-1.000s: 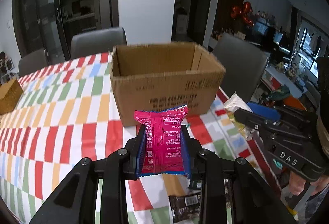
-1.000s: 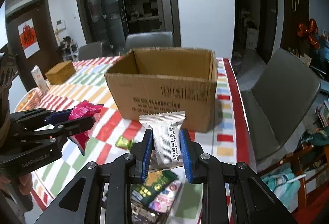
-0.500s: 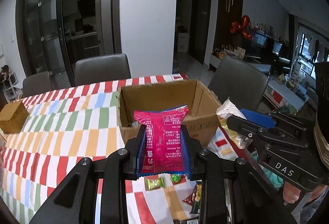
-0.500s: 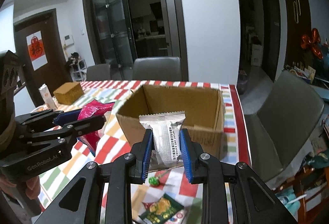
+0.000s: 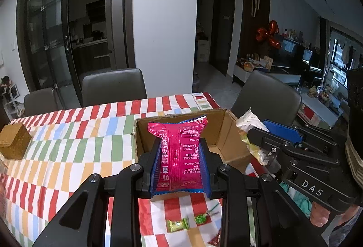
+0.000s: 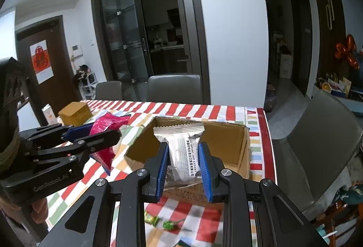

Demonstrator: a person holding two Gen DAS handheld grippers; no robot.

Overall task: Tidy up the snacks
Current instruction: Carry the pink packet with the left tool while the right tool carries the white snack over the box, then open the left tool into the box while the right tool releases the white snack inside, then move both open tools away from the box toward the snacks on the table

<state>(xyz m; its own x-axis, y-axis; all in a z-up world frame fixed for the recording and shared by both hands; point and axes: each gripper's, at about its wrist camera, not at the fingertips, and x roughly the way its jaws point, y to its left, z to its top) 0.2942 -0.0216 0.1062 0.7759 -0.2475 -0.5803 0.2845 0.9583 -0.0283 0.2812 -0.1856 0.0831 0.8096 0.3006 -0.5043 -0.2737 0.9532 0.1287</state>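
My left gripper (image 5: 180, 151) is shut on a pink snack packet (image 5: 180, 151), held upright above the near wall of an open cardboard box (image 5: 229, 144). My right gripper (image 6: 184, 158) is shut on a silver snack packet (image 6: 182, 151), held above the box (image 6: 226, 154) near its front edge. In the left wrist view the right gripper (image 5: 267, 131) stands at the box's right side with the silver packet (image 5: 248, 121). In the right wrist view the left gripper (image 6: 97, 131) holds the pink packet (image 6: 106, 126) to the left of the box.
The box sits on a table with a red, green and orange checked cloth (image 5: 68, 156). Small green candies (image 5: 178, 224) lie on the cloth below the grippers. A brown box (image 5: 13, 144) stands far left. Grey chairs (image 5: 113, 85) surround the table.
Both grippers have risen and moved forward with their packets: the box, seen from the side before, is now seen from above with its inside open below the packets.
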